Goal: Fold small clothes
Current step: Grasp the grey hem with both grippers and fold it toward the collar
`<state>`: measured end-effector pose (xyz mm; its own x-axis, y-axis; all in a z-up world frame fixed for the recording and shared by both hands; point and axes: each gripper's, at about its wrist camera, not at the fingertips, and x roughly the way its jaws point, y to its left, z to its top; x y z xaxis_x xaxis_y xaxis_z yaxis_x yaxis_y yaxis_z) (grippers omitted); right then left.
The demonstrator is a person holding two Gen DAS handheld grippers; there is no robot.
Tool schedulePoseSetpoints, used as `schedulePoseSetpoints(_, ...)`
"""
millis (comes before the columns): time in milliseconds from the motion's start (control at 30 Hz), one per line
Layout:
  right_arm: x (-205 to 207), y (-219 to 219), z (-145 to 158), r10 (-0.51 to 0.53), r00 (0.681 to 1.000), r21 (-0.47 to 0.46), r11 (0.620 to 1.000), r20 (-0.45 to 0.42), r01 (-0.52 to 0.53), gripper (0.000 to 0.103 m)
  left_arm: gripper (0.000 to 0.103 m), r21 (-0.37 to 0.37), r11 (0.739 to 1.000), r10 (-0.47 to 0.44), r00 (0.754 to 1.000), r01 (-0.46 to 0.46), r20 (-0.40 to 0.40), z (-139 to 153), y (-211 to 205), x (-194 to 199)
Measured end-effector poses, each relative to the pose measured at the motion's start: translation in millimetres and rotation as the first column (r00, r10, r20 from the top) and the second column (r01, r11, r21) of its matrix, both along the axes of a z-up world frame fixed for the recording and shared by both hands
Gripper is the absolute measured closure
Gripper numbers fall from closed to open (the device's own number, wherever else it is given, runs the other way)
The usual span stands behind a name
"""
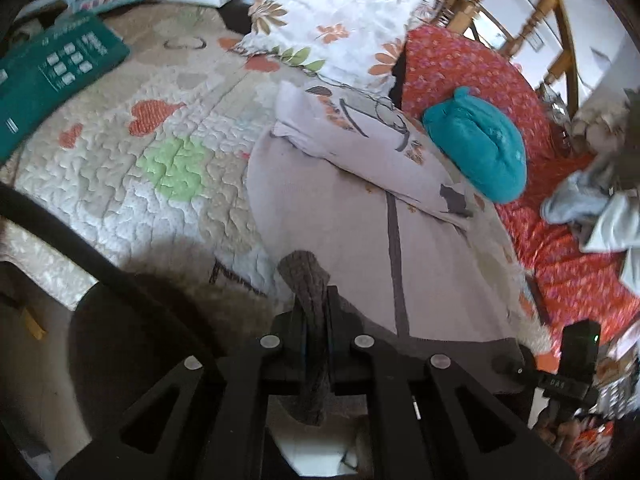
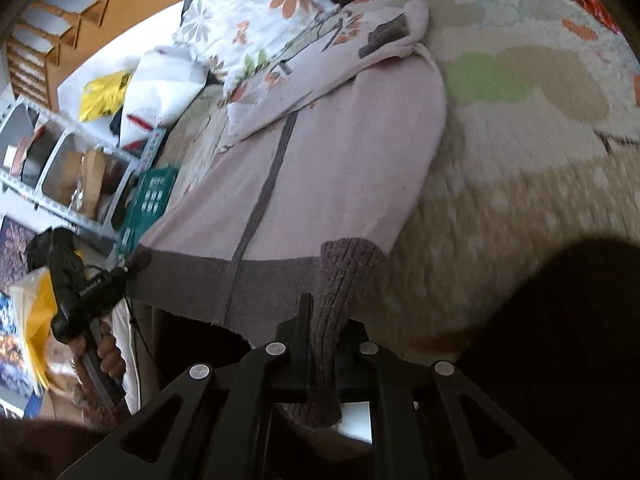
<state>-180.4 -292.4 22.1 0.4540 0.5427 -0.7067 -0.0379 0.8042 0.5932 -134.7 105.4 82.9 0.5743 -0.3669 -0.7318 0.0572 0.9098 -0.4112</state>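
A pale pink garment (image 1: 340,208) with a grey centre stripe lies spread on the quilted bedspread (image 1: 132,152), its top part folded over near a floral pillow (image 1: 332,20). The left gripper (image 1: 316,312) has its jaws closed tight on one corner of the grey ribbed hem (image 2: 240,280) — the right gripper (image 2: 324,328) pinches the other corner likewise. A teal plush item (image 1: 476,144) sits just beside the garment.
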Motion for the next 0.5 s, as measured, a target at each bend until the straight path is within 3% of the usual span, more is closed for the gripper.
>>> schedulePoseSetpoints(100, 0, -2, -3, -0.001, 1.0, -0.012, 1.0, -0.011, 0.001, 0.095, 0.097, 0.03, 1.0, 0.003, 1.0, -0.003, -0.015, -7, -1, 2)
schedulePoseSetpoints(233, 22, -5, 15, -0.001, 0.999, -0.016, 1.0, 0.034, 0.001, 0.095, 0.097, -0.011, 0.999, 0.044, 0.999, -0.044, -0.026, -3, 11, 31)
schedulePoseSetpoints(500, 129, -6, 83, -0.068, 0.975, -0.045, 0.996, 0.211, 0.08, 0.095, 0.096, -0.012, 0.996, 0.09, 0.995, -0.089, 0.038, 21, 0, 150)
